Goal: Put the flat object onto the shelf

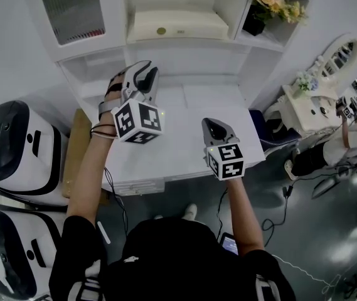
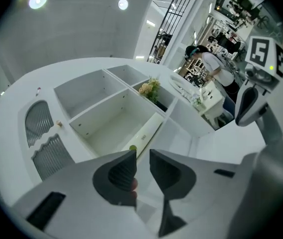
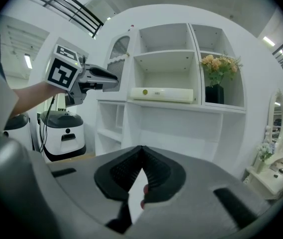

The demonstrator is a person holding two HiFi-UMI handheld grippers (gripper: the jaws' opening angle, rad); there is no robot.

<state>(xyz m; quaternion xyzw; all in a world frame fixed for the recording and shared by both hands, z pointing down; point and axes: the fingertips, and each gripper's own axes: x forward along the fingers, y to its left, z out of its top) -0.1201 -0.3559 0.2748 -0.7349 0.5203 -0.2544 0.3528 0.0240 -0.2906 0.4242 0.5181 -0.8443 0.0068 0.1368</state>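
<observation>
Looking down, head view: white shelf unit (image 1: 184, 49) at 12 o'clock. A flat cream rectangular box with a round yellow dot (image 1: 177, 25) lies in its middle bay. Pale flowers in a dark pot (image 1: 277, 6) at 1 o'clock.
Grippers, head view: left gripper (image 1: 145, 71) and right gripper (image 1: 214, 128) above white table (image 1: 178, 162), both aimed at 12 o'clock.
Left gripper view: jaws slightly apart, nothing between them. Box (image 2: 148, 132) on the shelf past the tips at 12 o'clock.
Right gripper view: jaws pressed together, empty. Box (image 3: 162, 94) at 12 o'clock, flowers (image 3: 220, 63) at 1 o'clock, left gripper (image 3: 110, 78) at 10 o'clock.
</observation>
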